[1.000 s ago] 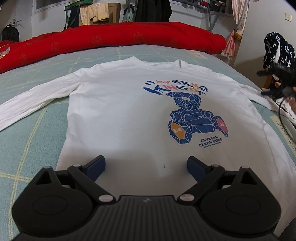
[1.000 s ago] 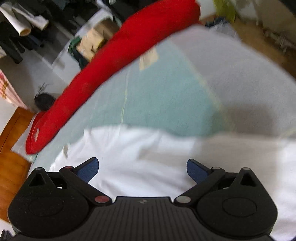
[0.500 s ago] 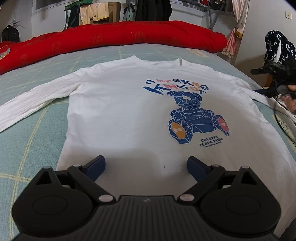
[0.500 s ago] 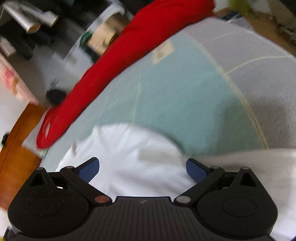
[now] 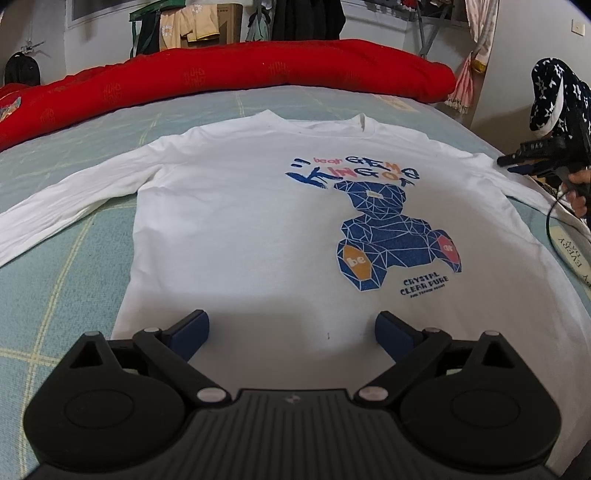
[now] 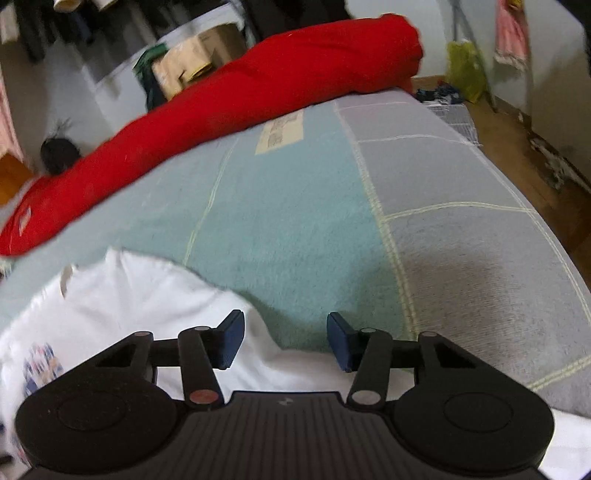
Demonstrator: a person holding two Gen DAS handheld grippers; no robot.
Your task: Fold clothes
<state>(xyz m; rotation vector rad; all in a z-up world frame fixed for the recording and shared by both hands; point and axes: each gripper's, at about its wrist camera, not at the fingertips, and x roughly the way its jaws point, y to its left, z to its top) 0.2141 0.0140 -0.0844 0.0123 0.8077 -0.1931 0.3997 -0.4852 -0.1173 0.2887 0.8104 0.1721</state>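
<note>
Two grippers out: my right gripper (image 6: 285, 339), fingers just half-closed with the shirt (image 5: 314, 221) sleeve's shoulder fold between them, ungripped; left gripper (image 5: 291, 330) wide, empty, at the hem.

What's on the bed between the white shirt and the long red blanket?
Only bare blue-green checked bedcover lies between white long-sleeved shirt and rolled red blanket, in the left wrist view.

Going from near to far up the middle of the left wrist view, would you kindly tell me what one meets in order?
Left gripper → white long-sleeved shirt → checked bedspread → rolled red quilt → clothes hanging at the back wall.
</note>
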